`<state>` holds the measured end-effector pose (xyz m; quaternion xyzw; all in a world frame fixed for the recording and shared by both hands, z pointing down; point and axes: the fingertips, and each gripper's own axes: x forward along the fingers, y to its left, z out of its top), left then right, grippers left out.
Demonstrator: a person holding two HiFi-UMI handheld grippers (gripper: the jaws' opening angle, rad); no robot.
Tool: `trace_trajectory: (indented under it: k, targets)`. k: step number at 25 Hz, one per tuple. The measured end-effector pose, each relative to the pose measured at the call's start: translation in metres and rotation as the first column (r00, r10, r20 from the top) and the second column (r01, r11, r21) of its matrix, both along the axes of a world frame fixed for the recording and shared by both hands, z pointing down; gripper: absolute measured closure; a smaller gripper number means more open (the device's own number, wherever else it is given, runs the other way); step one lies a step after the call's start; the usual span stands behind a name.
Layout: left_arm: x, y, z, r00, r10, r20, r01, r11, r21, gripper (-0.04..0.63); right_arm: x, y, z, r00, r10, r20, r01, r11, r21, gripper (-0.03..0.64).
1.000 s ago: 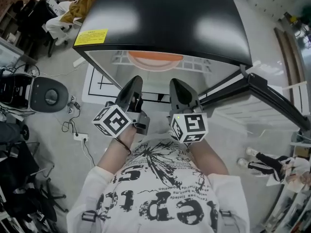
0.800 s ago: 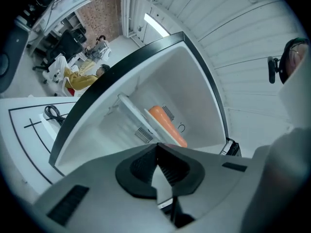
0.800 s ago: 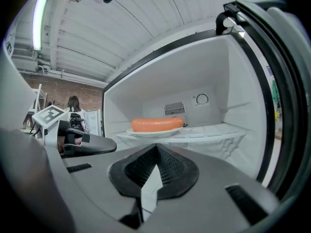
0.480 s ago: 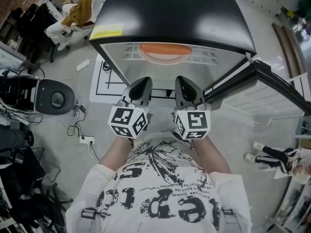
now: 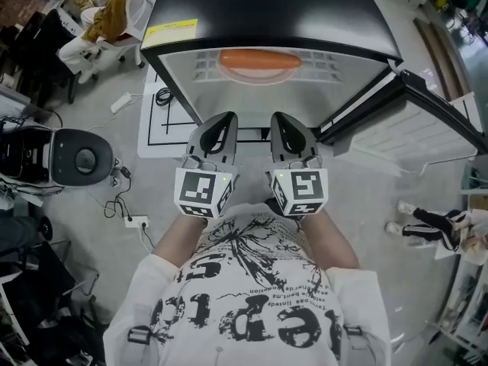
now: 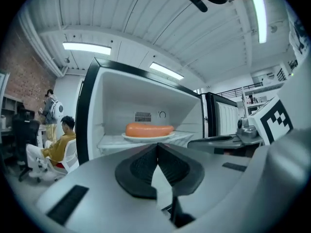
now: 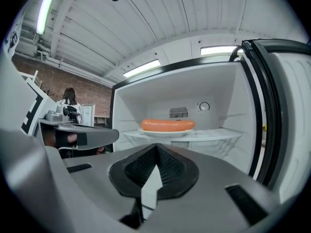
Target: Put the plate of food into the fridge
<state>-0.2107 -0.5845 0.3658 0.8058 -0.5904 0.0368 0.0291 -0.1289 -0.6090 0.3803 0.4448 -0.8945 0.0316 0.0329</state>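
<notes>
A white plate [image 5: 258,70] with a long orange sausage [image 5: 259,58] rests on the upper shelf inside the open fridge [image 5: 267,10]. The left gripper view shows the plate [image 6: 148,138] and sausage [image 6: 149,129] straight ahead. In the right gripper view the plate [image 7: 167,131] lies ahead as well. My left gripper [image 5: 223,120] and right gripper [image 5: 280,119] hover side by side in front of the fridge opening, short of the shelf. Both point level at it. The left gripper [image 6: 157,147] is shut and holds nothing. So is the right gripper [image 7: 156,147].
The fridge door [image 5: 415,124] stands open to the right. A seated person [image 5: 107,10] is at the far left beside the fridge. A round black device [image 5: 80,158] and a power strip with cables [image 5: 136,221] lie on the floor to the left.
Both grippers have drawn back from the fridge toward the person's body. The left gripper has rolled so its marker cube now sits square. The plate stays on the shelf.
</notes>
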Motion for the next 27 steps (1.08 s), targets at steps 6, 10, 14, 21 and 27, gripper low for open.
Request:
trace_trajectory:
  k: [6, 10, 14, 21, 27]
  targets:
    - [-0.003, -0.003, -0.007, 0.995, 0.037, -0.095, -0.037, 0.999, 0.006, 0.588, 0.0, 0.002, -0.009, 0.999, 0.029, -0.015, -0.028, 0.999, 0.039, 0.617]
    - [-0.007, -0.001, -0.003, 0.99, 0.051, -0.134, -0.053, 0.999, -0.008, 0.588, -0.002, 0.005, -0.009, 0.999, 0.041, -0.02, -0.04, 0.998, 0.042, 0.617]
    - [-0.006, 0.0, 0.0, 0.99, 0.056, -0.129, -0.058, 0.998, -0.013, 0.588, -0.002, 0.005, -0.011, 0.999, 0.05, -0.021, -0.049, 0.998, 0.048, 0.617]
    - [0.0, 0.002, 0.0, 0.988, 0.081, -0.132, -0.082, 0.997, -0.004, 0.588, -0.003, 0.008, -0.012, 0.998, 0.059, -0.033, -0.057, 0.996, 0.07, 0.617]
    - [0.007, 0.002, 0.007, 0.986, 0.103, -0.131, -0.106, 0.994, -0.016, 0.588, 0.002, 0.007, -0.011, 0.995, 0.078, -0.057, -0.073, 0.994, 0.084, 0.617]
